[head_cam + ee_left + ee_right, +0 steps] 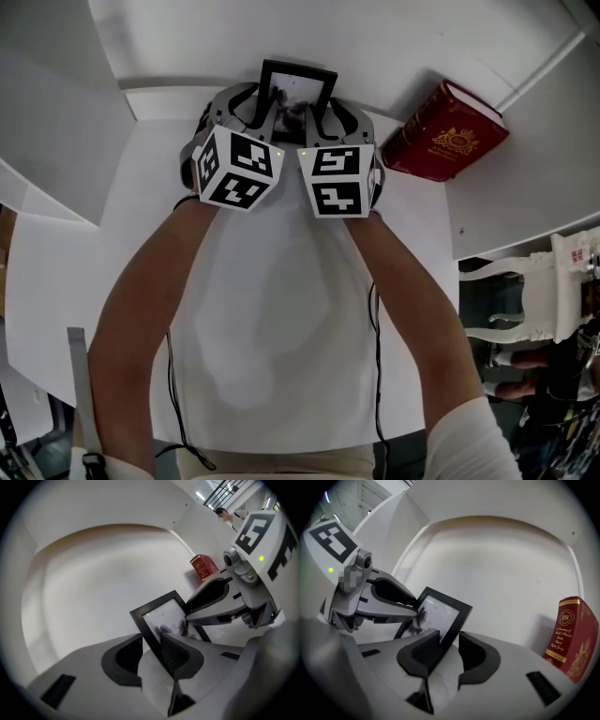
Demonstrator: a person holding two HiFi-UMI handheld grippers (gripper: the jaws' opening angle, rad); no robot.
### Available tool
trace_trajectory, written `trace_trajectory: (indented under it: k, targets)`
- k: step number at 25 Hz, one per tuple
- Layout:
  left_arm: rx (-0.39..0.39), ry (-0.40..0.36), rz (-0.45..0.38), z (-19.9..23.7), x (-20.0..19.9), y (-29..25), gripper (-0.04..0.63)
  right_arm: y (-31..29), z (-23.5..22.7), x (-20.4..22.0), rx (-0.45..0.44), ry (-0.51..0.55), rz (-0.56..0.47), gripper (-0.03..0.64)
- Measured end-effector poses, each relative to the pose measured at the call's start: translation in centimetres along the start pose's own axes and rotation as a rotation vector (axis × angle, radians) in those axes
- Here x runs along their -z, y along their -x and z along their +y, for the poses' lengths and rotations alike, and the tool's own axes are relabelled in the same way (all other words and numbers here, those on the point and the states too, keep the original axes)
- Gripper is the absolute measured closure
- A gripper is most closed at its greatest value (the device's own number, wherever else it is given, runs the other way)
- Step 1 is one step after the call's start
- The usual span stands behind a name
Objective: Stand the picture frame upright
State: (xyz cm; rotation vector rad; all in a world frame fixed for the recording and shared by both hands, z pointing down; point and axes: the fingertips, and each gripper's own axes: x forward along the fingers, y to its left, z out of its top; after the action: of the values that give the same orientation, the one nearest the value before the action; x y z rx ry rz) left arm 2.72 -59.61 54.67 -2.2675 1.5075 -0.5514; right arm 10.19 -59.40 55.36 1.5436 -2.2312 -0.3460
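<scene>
Picture frame (298, 92) at far edge of table (281, 319), close to back wall, tilted, glass toward person. Left gripper (151, 646) clamped on its left border, right gripper (449, 641) clamped on its right border. Red book (445, 131) well apart, to right.

Risks, as judged:
- narrow edge grips may slip or twist, so frame falls flat
- back prop unseen; if not set, frame topples on release

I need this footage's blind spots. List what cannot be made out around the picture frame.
Head view: picture frame lower part, hidden behind the marker cubes.
Both gripper views: frame's bottom edge and back, hidden by the jaws and its own front.
Red book: title print too small.
</scene>
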Motion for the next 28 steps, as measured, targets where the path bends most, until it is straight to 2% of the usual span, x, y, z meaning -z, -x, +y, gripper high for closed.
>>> trace_trajectory:
  k: [6, 16, 28]
  targets:
    - [0.007, -0.016, 0.006, 0.1, 0.2, 0.0, 0.482, -0.1, 0.3, -0.2, -0.003, 0.022, -0.012, 0.471]
    - [0.011, -0.073, 0.01, -0.1, 0.3, 0.2, 0.457, -0.1, 0.5, -0.5, 0.009, 0.045, 0.001, 0.405]
    - [0.008, -0.094, 0.032, -0.2, 0.3, 1.0, 0.456, 1.3, 0.4, 0.4, 0.0, 0.029, 0.053, 0.403]
